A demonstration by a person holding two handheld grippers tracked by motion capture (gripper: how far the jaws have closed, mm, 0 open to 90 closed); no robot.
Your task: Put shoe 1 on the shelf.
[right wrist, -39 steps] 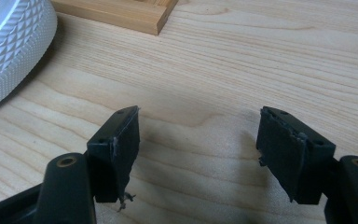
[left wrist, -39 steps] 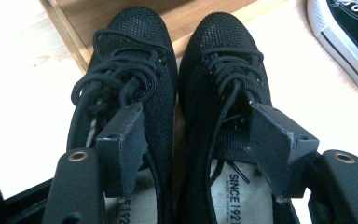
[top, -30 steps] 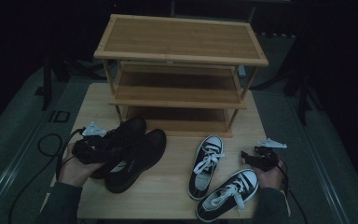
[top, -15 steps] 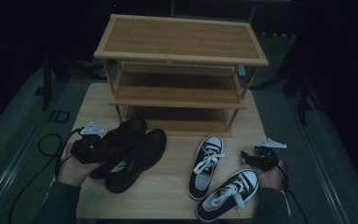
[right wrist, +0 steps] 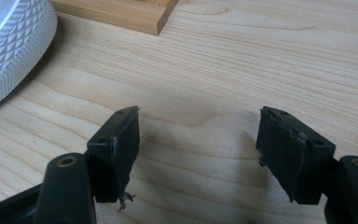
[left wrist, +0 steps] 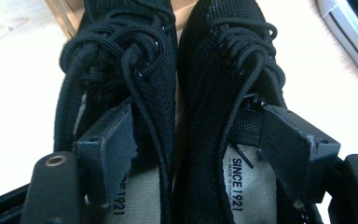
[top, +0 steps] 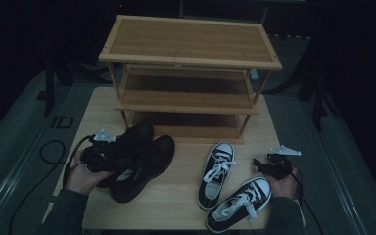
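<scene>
Dim room. Light wooden desk (top: pixel 103 105) on grey carpeted floor (top: pixel 10 147); dark stand legs (top: pixel 318 105) right of desk.

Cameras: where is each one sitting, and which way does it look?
High view: above the person's side, facing forward and down on the table, wooden rack, black shoes and sneakers; forearms and hands show.
Left gripper view: rides the left gripper, facing the black shoes; one jaw reaches into each shoe.
Right gripper view: rides the right gripper, facing bare table; jaws apart.
Shared: high and left gripper views both see the black shoes.
</scene>
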